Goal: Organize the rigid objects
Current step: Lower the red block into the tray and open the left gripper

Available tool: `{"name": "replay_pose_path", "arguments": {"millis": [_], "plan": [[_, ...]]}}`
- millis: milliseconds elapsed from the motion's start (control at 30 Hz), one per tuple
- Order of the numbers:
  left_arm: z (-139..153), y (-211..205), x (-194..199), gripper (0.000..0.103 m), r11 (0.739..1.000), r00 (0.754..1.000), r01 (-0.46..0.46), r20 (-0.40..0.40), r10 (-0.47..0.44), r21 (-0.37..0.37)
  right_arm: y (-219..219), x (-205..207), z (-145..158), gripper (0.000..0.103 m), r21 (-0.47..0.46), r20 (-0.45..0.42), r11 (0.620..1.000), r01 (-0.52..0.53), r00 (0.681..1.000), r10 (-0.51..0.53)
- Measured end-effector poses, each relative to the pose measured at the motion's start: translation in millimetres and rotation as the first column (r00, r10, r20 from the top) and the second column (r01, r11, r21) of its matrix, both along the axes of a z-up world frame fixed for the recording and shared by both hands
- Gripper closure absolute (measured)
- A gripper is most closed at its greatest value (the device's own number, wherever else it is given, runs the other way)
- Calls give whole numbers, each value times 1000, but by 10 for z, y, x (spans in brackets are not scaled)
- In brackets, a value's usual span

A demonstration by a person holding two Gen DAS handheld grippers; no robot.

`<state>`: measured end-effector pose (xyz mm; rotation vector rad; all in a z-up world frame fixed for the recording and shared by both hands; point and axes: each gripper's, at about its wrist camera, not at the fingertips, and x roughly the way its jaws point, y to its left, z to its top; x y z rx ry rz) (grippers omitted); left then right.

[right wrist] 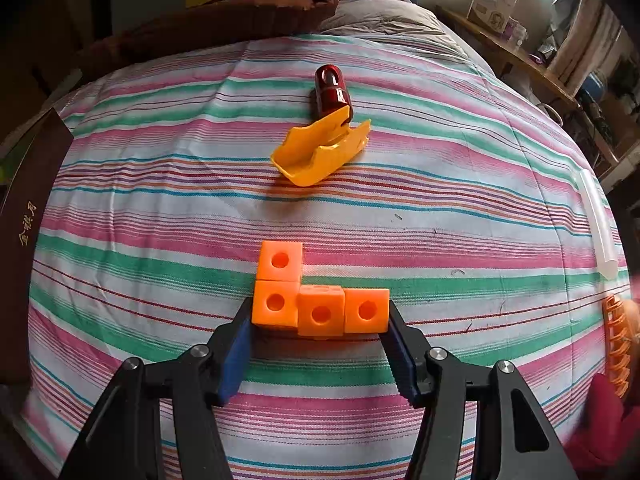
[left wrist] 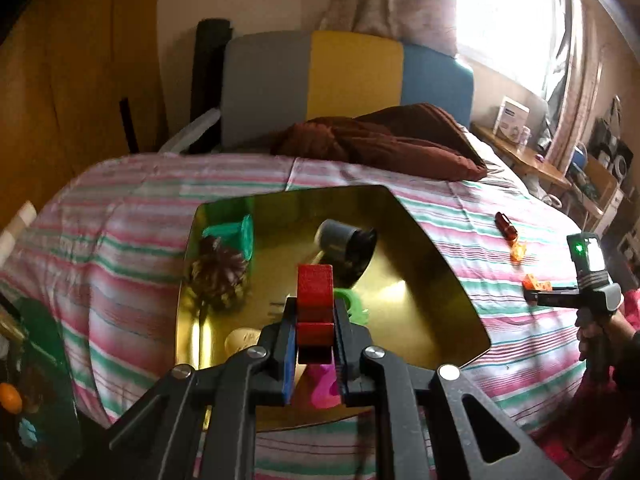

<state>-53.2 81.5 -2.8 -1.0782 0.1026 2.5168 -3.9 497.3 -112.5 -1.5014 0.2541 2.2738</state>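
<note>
**Blocks could slip or tip**

On the striped bed [right wrist: 160, 216] sits a gold tray [left wrist: 424, 280]. The left tool [left wrist: 316, 320] pinches a red block [left wrist: 315, 300] above it — a loose squeeze drops it. The right tool [right wrist: 320, 320] hugs the orange blocks [right wrist: 320, 308], half open — they might twist apart.

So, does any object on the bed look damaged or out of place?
Yes. The yellow plastic piece beside the dark red cylinder has jagged, uneven edges, so it looks broken. Both lie loose on the striped bedcover, outside the gold tray.
</note>
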Motion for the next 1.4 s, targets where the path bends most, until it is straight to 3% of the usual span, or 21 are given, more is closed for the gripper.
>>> {"name": "replay_pose_path", "arguments": {"millis": [267, 400, 633, 933, 1067, 1133, 1200, 1400], "plan": [[-279, -615, -131, 89, 993, 989, -108, 109, 102, 49, -5, -29, -13, 44, 27, 6, 999, -24, 1000, 23], [-421, -734, -213, 89, 989, 978, -130, 173, 116, 74, -11, -44, -9, 44, 37, 10, 999, -29, 1000, 29], [-409, -548, -516, 89, 992, 982, -97, 168, 83, 76, 5, -58, -15, 44, 40, 10, 999, -34, 999, 34], [-674, -368, -880, 89, 995, 975, -98, 199, 98, -12, -37, -59, -12, 44, 52, 13, 998, -41, 999, 40], [-782, -351, -901, 88, 995, 971, -95, 215, 100, -34, -44, -60, -14, 44, 53, 13, 998, -41, 999, 40], [-821, -361, -888, 81, 994, 969, -99, 225, 104, -33, -42, -62, -14, 44, 54, 13, 998, -42, 999, 41], [-843, -379, -855, 80, 994, 967, -107, 229, 112, -33, -47, -57, -17, 44, 54, 13, 998, -41, 999, 41], [-827, -397, -691, 80, 992, 975, -109, 188, 119, -63, -33, -61, -17, 44, 51, 13, 998, -41, 999, 40]]}}
